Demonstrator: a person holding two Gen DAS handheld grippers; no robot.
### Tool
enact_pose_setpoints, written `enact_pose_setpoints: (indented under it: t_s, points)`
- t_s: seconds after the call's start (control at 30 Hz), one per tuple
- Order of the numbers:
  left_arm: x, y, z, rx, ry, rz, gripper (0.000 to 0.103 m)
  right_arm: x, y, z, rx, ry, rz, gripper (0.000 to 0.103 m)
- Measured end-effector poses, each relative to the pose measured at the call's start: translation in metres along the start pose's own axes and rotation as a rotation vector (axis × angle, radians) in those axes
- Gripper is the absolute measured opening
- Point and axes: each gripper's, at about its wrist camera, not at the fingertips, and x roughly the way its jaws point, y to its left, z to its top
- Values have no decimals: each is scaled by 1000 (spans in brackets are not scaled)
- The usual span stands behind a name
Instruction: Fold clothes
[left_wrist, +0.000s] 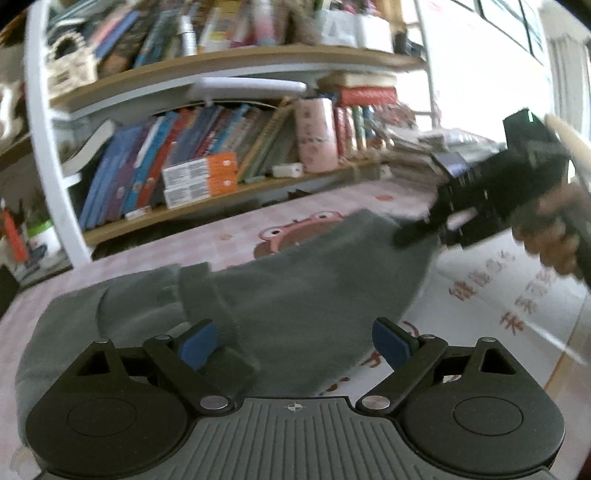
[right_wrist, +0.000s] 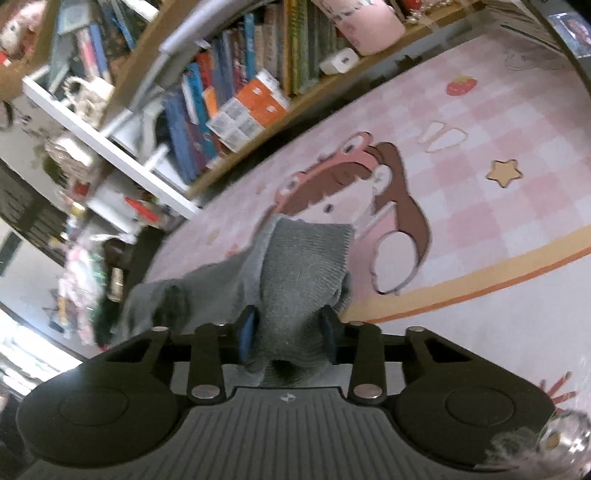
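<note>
A grey knit garment (left_wrist: 288, 284) lies on the pink cartoon mat (left_wrist: 229, 236). My left gripper (left_wrist: 295, 341) is open just above its near edge, blue pads (left_wrist: 199, 345) wide apart, nothing between them. My right gripper (right_wrist: 288, 334) is shut on a ribbed end of the grey garment (right_wrist: 303, 266) and holds it lifted above the mat (right_wrist: 480, 177); the cloth hangs down to the left. In the left wrist view the right gripper (left_wrist: 417, 230) shows at the garment's far right end, held by a hand.
A white-framed bookshelf (left_wrist: 207, 162) full of books stands along the mat's far edge, also in the right wrist view (right_wrist: 229, 96). A stack of papers (left_wrist: 417, 155) lies at the back right. A pale floor strip (right_wrist: 480, 332) borders the mat.
</note>
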Motion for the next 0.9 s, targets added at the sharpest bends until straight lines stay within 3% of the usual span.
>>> enact_pose_setpoints:
  t_s: [0.23, 0.37, 0.53, 0.73, 0.9]
  points:
    - [27, -34, 13, 122, 37, 43, 93, -6, 26, 13, -32, -38, 116, 24]
    - [36, -60, 25, 206, -2, 28, 93, -2, 41, 16, -72, -31, 131, 24]
    - [39, -93, 26, 376, -28, 11, 93, 0, 39, 17, -95, -30, 63, 29]
    - [48, -85, 26, 304, 10, -22, 93, -13, 10, 14, -67, -19, -41, 40]
    - [46, -83, 23, 322, 25, -43, 93, -21, -10, 6, -53, 44, -94, 46]
